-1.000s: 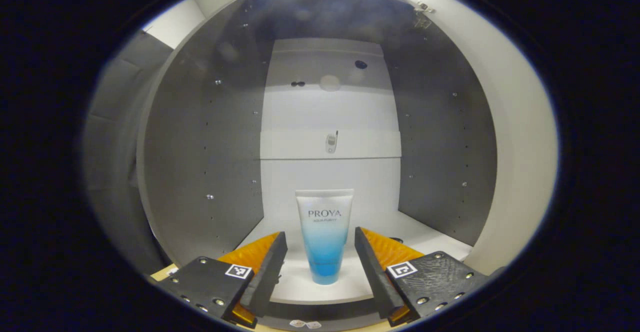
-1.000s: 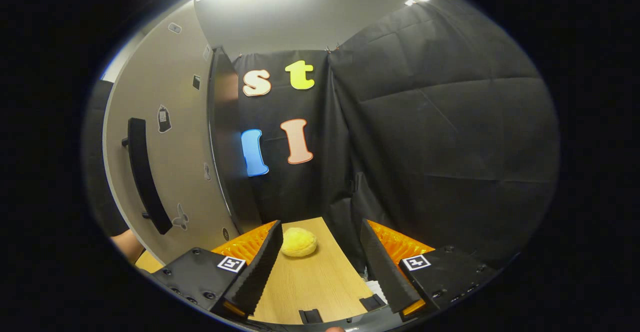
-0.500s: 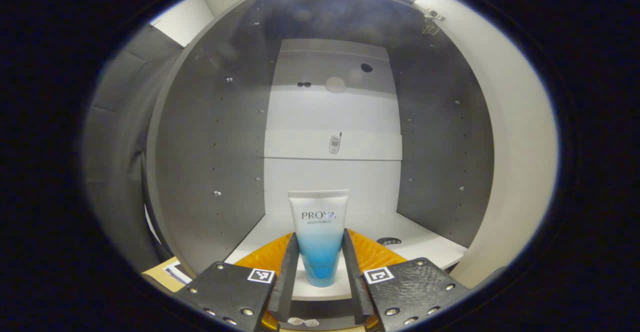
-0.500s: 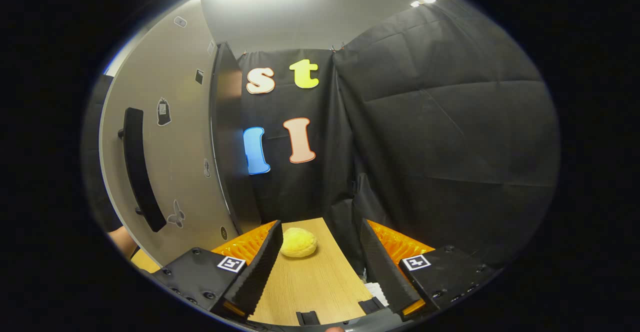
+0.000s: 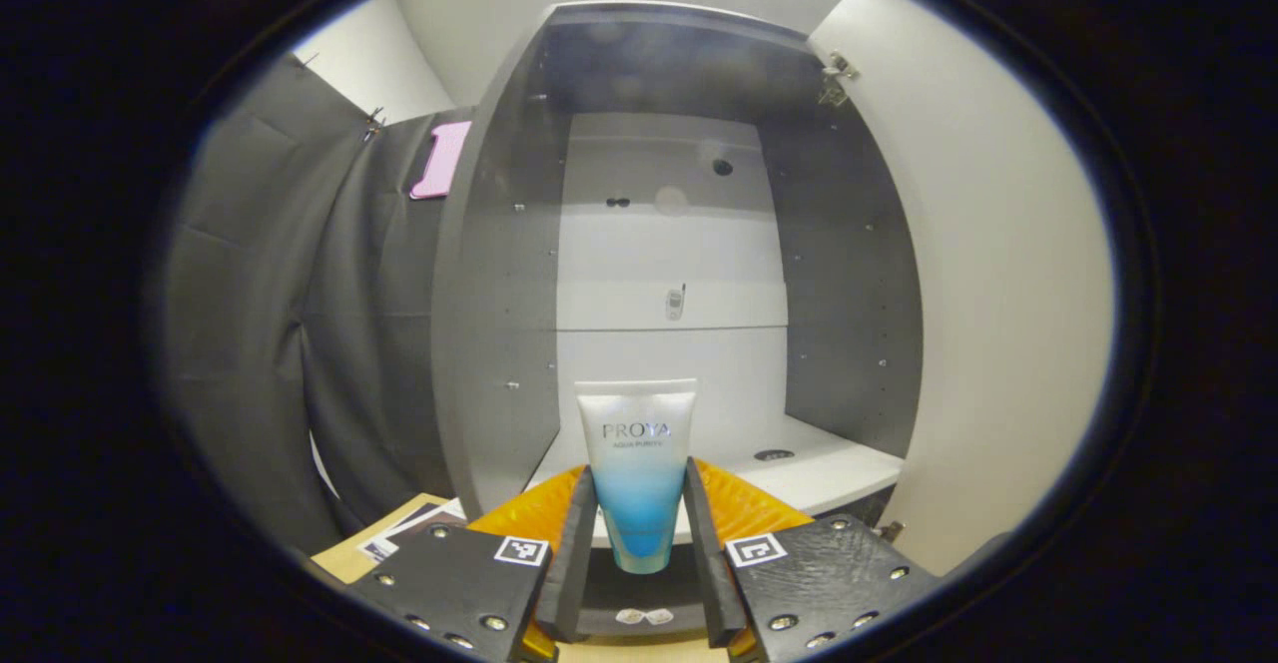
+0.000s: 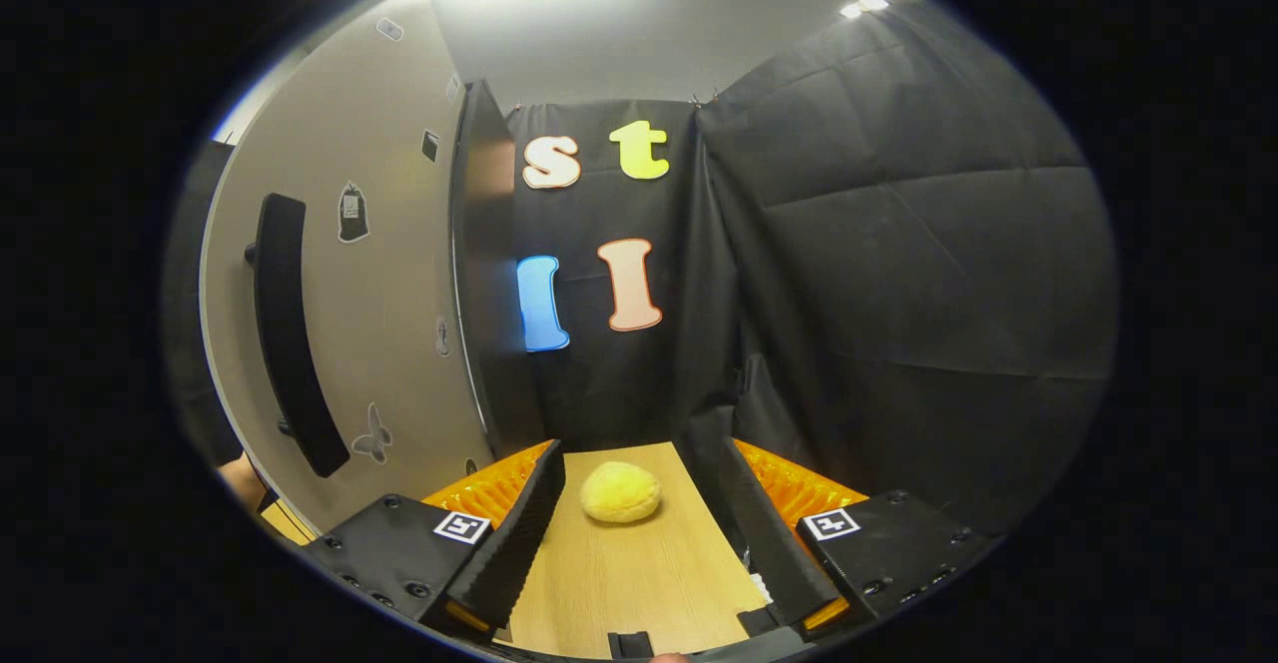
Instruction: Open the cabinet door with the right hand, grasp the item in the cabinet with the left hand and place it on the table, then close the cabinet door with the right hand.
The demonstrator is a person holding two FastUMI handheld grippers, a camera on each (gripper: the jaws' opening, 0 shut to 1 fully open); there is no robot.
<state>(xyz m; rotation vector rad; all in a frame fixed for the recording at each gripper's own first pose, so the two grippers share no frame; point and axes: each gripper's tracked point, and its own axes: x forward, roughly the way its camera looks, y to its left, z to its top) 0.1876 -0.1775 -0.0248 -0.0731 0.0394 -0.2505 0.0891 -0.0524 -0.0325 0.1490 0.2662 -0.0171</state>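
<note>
A white-to-blue tube [image 5: 636, 473] stands cap down between the fingers of my left gripper [image 5: 639, 543], which is shut on its lower part and holds it in front of the open cabinet [image 5: 669, 274]. The cabinet's white floor [image 5: 799, 478] lies behind the tube. In the right gripper view the open cabinet door [image 6: 379, 274] with its long black handle [image 6: 285, 333] stands at the left. My right gripper [image 6: 639, 533] is open above the wooden table [image 6: 629, 583], with nothing between its fingers, apart from the handle.
A yellow bun-like object [image 6: 620, 492] lies on the table ahead of my right gripper. Black cloth [image 6: 899, 274] walls the booth behind and to the right. A sheet of paper [image 5: 404, 533] lies on the table left of the cabinet. A hand [image 6: 245, 478] shows behind the door's lower edge.
My left gripper shut on the tube and drew back with it out of the cabinet. My right gripper stayed open and shifted slightly, so the yellow object sits a little nearer.
</note>
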